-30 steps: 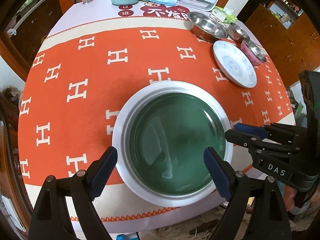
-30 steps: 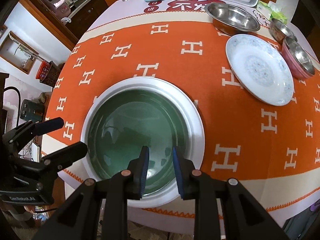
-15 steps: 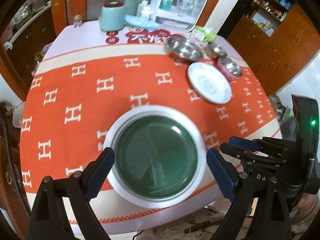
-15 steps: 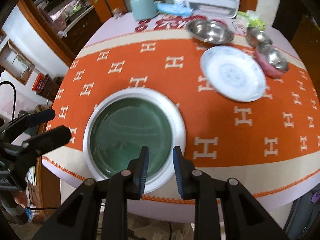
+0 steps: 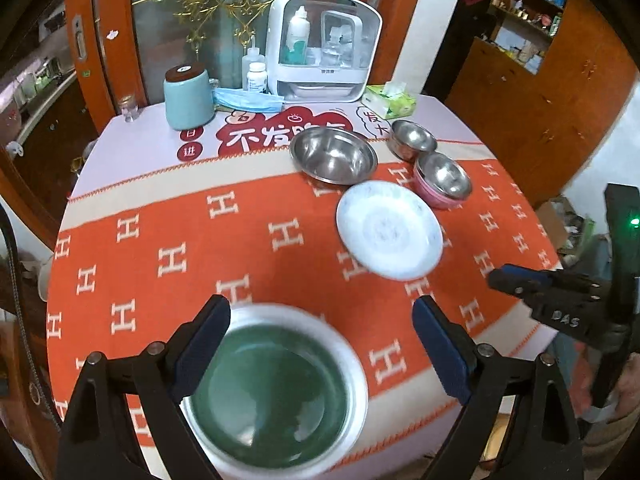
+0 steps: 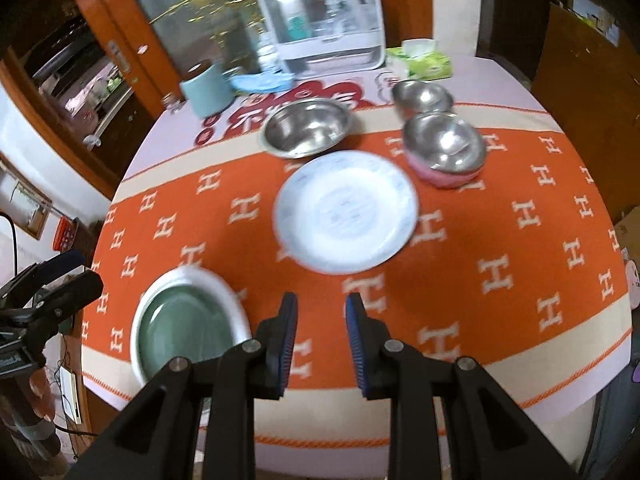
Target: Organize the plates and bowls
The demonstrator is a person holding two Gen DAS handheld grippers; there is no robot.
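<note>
A green plate with a white rim (image 5: 276, 392) lies on the orange cloth near the table's front edge; it also shows in the right wrist view (image 6: 188, 332). A white plate (image 5: 389, 236) (image 6: 346, 210) lies further back. Behind it stand a large steel bowl (image 5: 334, 155) (image 6: 306, 128), a small steel bowl (image 5: 413, 139) (image 6: 422, 96) and a pink-sided steel bowl (image 5: 442, 180) (image 6: 444, 148). My left gripper (image 5: 320, 344) is wide open and empty above the green plate. My right gripper (image 6: 322, 344) is open a narrow gap, empty, in front of the white plate.
At the table's back stand a teal canister (image 5: 188, 98), a white storage box with bottles (image 5: 324, 48), a blue face mask (image 5: 248, 100) and a green tissue pack (image 5: 390, 100). Wooden cabinets (image 5: 540, 100) stand to the right.
Both grippers have pulled back and up from the green plate, so more of the table shows. The right gripper has swung right toward the white plate and its jaws have opened slightly.
</note>
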